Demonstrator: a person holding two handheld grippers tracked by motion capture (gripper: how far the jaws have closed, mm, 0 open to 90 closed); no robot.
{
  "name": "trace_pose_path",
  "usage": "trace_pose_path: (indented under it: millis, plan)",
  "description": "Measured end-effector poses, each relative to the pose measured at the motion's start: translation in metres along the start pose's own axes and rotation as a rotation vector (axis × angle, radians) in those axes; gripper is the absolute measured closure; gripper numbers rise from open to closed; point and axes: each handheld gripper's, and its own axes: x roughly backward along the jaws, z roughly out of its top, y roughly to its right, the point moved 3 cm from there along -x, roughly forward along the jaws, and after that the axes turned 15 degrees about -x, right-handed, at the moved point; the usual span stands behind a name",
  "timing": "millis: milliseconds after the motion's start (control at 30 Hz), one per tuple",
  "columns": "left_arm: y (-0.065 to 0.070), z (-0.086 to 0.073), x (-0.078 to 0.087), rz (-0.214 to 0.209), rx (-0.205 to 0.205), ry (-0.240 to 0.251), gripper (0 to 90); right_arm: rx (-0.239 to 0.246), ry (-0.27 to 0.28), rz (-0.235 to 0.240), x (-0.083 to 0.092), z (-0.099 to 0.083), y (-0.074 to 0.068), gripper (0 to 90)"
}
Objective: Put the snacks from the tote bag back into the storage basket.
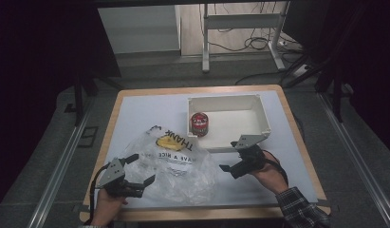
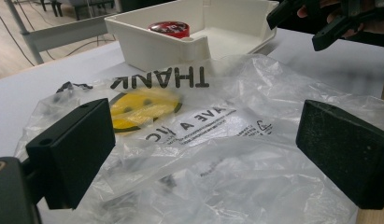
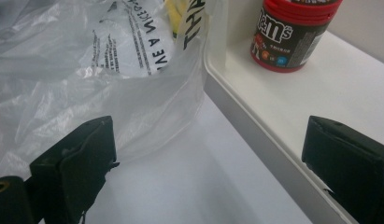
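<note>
Plastic bag point(image 1: 176, 164) on table point(image 1: 135, 114), between both tools. Left tool point(image 1: 139, 170) wide open at bag's edge. Right tool point(image 1: 230, 154) wide open, empty, beside bag.

Open tongs point(image 2: 208, 156) — crumpled plastic bag point(image 2: 217, 140) between

A wood-edged table point(image 1: 135, 114) with a pale top — plastic bag point(image 1: 176, 164) and white bin point(image 1: 259, 116) lie on it.

plastic bag point(image 2: 213, 135): "THANK", "HAVE A NICE" | red canister point(image 3: 292, 35): "m&m's"
</note>
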Motion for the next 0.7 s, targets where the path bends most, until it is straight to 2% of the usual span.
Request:
trace_pose_path:
  millis: [367,700]
  plan:
    - [0.0,0.0,0.0,0.003,0.0,0.0,4.6,-0.001,0.024,-0.016,0.011,-0.008,-0.001,3.3]
    - [0.0,0.0,0.0,0.002,0.006,0.0,4.5,-0.03,0.051,-0.03,0.023,-0.017,0.002,3.3]
